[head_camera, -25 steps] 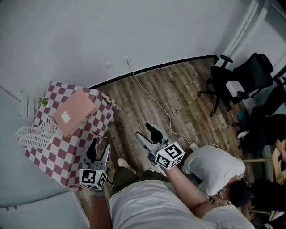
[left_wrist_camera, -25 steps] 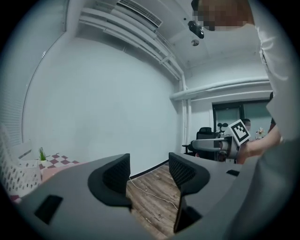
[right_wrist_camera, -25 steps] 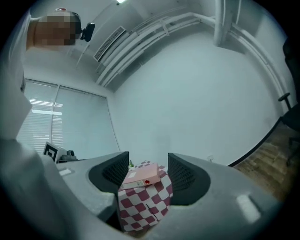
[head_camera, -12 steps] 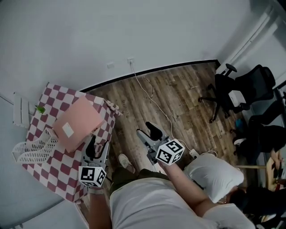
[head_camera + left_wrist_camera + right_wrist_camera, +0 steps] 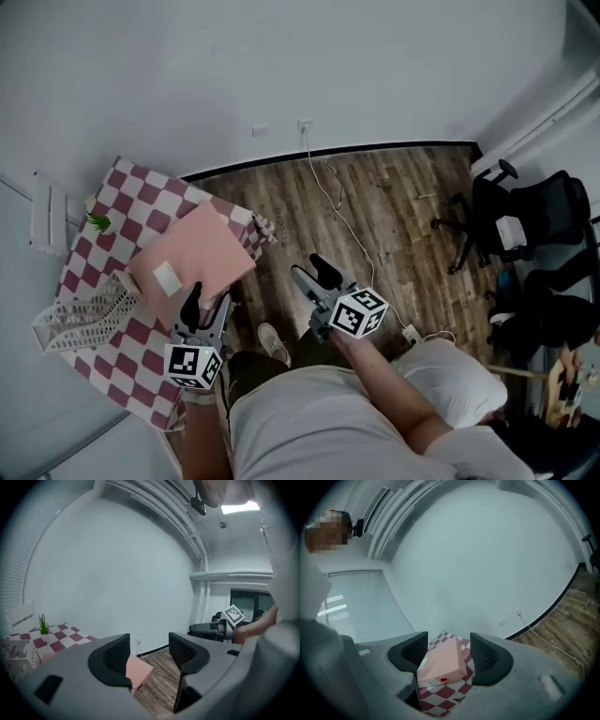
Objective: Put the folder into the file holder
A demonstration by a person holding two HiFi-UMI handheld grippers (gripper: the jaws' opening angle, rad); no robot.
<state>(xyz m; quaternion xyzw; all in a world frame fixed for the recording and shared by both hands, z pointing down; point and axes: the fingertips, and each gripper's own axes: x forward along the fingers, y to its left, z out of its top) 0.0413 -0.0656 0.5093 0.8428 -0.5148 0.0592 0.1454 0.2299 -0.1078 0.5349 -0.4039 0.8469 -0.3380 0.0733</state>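
Just short of the checked table [image 5: 131, 183], a person levels 2 grippers at the folder [image 5: 197, 258], which lies flat near the table's 3 o'clock edge, not yet lifted. The left gripper [image 5: 206, 302] hangs at the folder's 6 o'clock, jaws apart and empty, 1 pink corner showing through the gap. The right gripper [image 5: 312, 274] hovers over the floor [image 5: 403, 206] at the folder's 3 o'clock, well apart from it. Its jaws have just been opening to a narrow gap, and nothing stands between them; the folder only shows beyond. Both tools point toward the table, probably so the folder can be taken from 2 sides. The holder [image 5: 80, 314], white mesh, sits at the folder's 8 o'clock, near enough for a short carry. A plant [image 5: 97, 222] stands at the folder's 10 o'clock. The folder is pink, thick and box-like, with a white label [image 5: 167, 278] on top. The right gripper view shows a second label and a red dot [image 5: 444, 680] on its spine.
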